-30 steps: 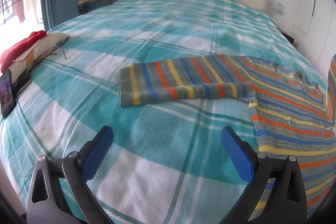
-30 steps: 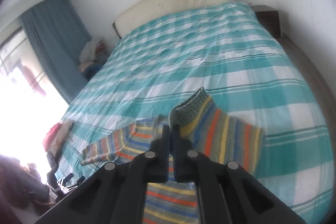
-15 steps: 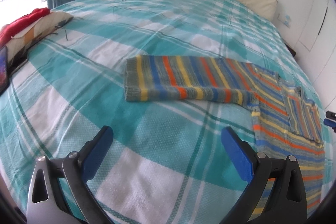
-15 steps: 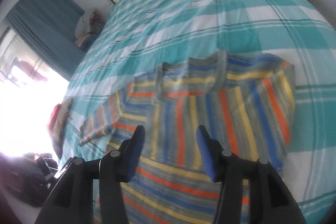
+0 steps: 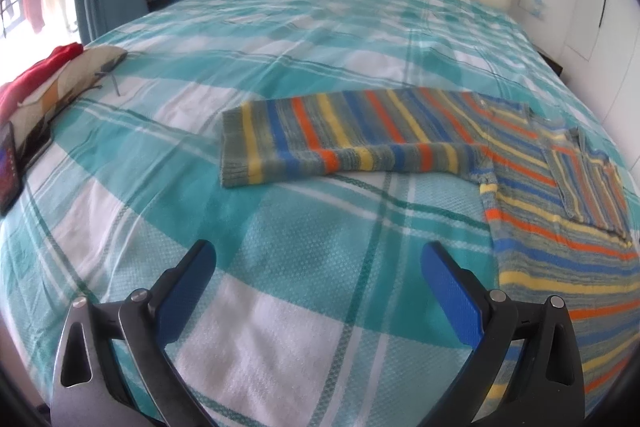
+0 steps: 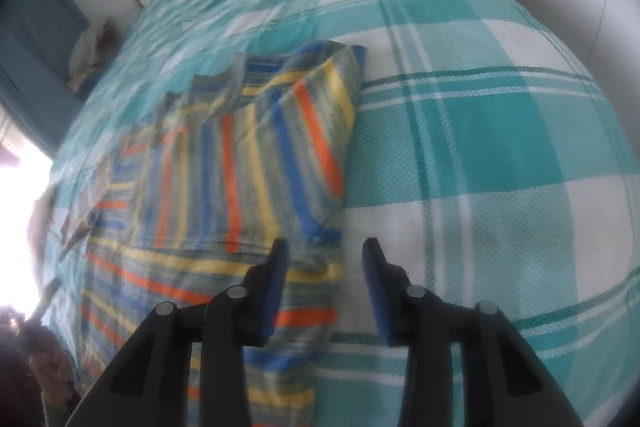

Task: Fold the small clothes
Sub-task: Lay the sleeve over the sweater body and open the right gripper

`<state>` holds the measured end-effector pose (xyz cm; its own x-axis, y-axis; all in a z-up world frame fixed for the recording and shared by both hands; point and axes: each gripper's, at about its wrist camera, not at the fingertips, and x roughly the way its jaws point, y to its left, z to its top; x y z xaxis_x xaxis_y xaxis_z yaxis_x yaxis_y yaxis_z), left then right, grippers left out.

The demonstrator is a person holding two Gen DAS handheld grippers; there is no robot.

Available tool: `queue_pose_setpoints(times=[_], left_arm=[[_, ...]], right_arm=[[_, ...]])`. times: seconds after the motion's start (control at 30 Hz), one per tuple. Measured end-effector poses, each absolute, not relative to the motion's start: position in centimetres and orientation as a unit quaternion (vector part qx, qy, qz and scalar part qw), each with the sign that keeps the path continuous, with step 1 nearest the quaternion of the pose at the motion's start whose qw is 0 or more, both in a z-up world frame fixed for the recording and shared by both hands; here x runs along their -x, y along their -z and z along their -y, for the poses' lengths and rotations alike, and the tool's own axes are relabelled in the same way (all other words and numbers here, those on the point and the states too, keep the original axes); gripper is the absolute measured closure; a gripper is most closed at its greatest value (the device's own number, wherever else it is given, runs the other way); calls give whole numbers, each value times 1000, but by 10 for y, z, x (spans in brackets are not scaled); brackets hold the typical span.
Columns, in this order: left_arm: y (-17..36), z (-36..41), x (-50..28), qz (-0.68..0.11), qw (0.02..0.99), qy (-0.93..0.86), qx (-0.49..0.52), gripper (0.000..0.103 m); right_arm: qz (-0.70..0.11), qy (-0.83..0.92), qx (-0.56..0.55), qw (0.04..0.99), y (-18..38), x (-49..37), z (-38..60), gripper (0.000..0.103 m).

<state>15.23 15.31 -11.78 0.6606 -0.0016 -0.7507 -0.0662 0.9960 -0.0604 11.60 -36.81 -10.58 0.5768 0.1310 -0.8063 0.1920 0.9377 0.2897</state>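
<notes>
Right tongs (image 6: 324, 259) have released the sweater (image 6: 240, 167), now gaping at its edge.

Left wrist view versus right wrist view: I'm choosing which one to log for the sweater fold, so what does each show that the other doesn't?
Only the left wrist view shows the outstretched sleeve lying flat on the bed, the red cloth and the tablet at the bed's left edge, with the left gripper open over bare bedspread. Only the right wrist view shows the other sleeve's fold edge up close, with the right gripper open beside it. Both show the striped sweater on the checked bedspread.
</notes>
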Motion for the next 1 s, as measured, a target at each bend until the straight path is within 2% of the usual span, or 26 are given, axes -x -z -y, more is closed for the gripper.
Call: queue_pose_setpoints(times=[0.1, 0.17, 0.2, 0.23, 0.27, 0.37, 0.43, 0.53, 0.63, 1.0], left_arm=[[119, -149, -154, -413, 910, -18, 33, 1], [121, -146, -152, -413, 910, -20, 19, 1], [121, -145, -151, -412, 911, -21, 12, 1], [121, -144, -149, -411, 911, -21, 6, 1], [121, -144, -148, -410, 912, -20, 2, 1], [120, -143, -147, -409, 913, -19, 2, 1], [121, -141, -148, -409, 912, -18, 2, 1], [125, -135, -149, -410, 912, -19, -11, 1], [128, -131, -149, -412, 910, -23, -27, 1], [129, -144, -153, -420, 907, -27, 4, 1]], right_arm=[[-472, -48, -178, 862, 110, -106, 342, 64], [-503, -29, -165, 848, 129, -100, 339, 64], [-517, 2, -140, 844, 138, -97, 340, 70], [-512, 21, -121, 850, 140, -90, 341, 83], [-501, 39, -104, 858, 135, -83, 338, 85], [-459, 79, -25, 884, 108, -59, 310, 80], [-426, 101, 35, 899, 89, -43, 281, 57], [-376, 133, 110, 911, 68, -23, 242, 39], [-354, 155, 157, 909, 59, -15, 214, 36], [-337, 188, 171, 907, 50, 1, 182, 36]])
